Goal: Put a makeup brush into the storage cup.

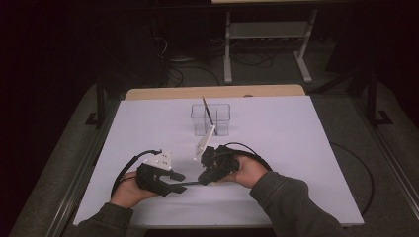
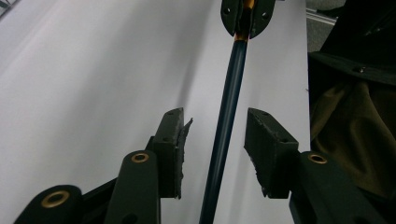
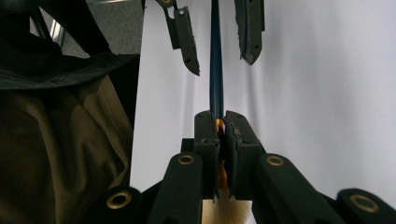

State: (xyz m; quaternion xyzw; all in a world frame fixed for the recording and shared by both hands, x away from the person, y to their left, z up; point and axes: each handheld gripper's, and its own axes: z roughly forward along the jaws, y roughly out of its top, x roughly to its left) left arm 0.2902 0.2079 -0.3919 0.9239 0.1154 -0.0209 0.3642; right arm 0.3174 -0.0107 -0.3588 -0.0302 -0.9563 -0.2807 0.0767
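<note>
A paintbrush with a dark blue handle (image 2: 229,107) lies level between my two grippers near the table's front edge. My right gripper (image 3: 219,116) is shut on its gold ferrule, with the pale bristles (image 3: 229,210) behind the jaws. The handle (image 3: 215,60) runs away from it into my left gripper (image 2: 215,114), which stands open. Its pads (image 2: 180,140) flank the handle with a gap on each side. From above, the left gripper (image 1: 179,181) and right gripper (image 1: 203,180) face each other, the brush (image 1: 191,183) bridging them.
A clear plastic container (image 1: 211,119) stands at the table's middle rear with another thin brush (image 1: 208,111) leaning in it. White paper (image 1: 276,148) covers the table. Olive sleeves (image 1: 291,197) enter from the front. Cables trail from both grippers.
</note>
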